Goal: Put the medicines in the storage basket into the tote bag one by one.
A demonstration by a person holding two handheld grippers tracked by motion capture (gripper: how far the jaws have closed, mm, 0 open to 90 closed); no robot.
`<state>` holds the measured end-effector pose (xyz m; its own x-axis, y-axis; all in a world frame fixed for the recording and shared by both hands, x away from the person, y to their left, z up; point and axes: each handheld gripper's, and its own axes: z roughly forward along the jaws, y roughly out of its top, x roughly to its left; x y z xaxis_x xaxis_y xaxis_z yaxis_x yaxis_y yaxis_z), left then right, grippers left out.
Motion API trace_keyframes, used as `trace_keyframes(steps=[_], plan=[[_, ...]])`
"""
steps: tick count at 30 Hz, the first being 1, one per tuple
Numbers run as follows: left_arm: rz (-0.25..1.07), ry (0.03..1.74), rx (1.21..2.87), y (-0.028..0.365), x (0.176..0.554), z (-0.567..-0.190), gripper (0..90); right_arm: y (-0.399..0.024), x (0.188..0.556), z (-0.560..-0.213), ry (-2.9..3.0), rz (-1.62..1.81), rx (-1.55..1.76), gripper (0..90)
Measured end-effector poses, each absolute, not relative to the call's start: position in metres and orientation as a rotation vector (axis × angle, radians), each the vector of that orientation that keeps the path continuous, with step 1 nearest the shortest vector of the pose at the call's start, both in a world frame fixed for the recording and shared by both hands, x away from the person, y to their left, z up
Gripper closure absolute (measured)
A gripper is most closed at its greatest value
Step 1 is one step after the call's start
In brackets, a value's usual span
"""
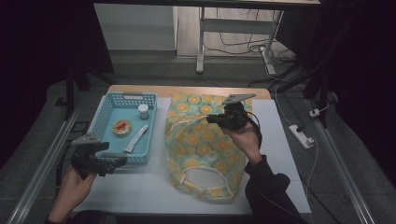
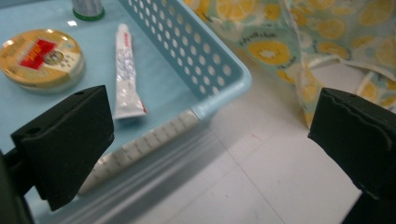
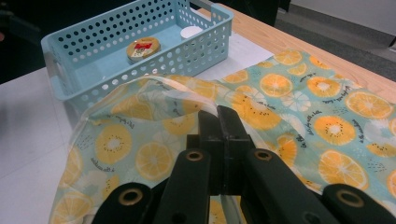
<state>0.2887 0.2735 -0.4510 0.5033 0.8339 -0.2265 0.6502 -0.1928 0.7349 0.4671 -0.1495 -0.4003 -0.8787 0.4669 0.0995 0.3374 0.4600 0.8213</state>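
Black fingers of the right gripper [image 3: 218, 116] are pinching the rim of the fruit-print bag [image 1: 201, 144] lying on the table [image 1: 140, 186]. Left gripper [image 1: 109, 163] is hovering wide beside the blue basket [image 1: 105, 109].

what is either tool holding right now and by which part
The right tool is shut on the fruit-print bag, pinching the fabric at its raised rim. The left tool is open and holds nothing, near the blue basket.
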Motion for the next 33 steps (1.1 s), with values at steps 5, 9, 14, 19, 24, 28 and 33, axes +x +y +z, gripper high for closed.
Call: trace_keyframes(steps=[5,9,14,19,24,28,33], plan=[[0.299,1.254,1.933,0.276,0.31,-0.446,0.0,-0.15,0.467,-0.4,2.562,1.392,0.713,90.0],[0.293,1.288,1.929,0.28,0.328,-0.446,0.0,-0.15,0.467,-0.401,2.562,1.391,0.711,90.0],[0.286,1.309,1.929,0.285,0.348,-0.448,0.0,-0.15,0.468,-0.401,2.562,1.391,0.711,90.0],[0.275,1.33,1.923,0.289,0.363,-0.451,0.0,-0.151,0.468,-0.401,2.56,1.396,0.715,90.0],[0.286,1.336,1.94,0.29,0.374,-0.451,0.0,-0.151,0.468,-0.401,2.559,1.397,0.715,90.0],[0.293,1.353,1.95,0.292,0.382,-0.452,0.0,-0.151,0.468,-0.402,2.562,1.392,0.716,90.0],[0.302,1.372,1.962,0.296,0.392,-0.453,0.0,-0.15,0.468,-0.403,2.565,1.393,0.716,90.0]])
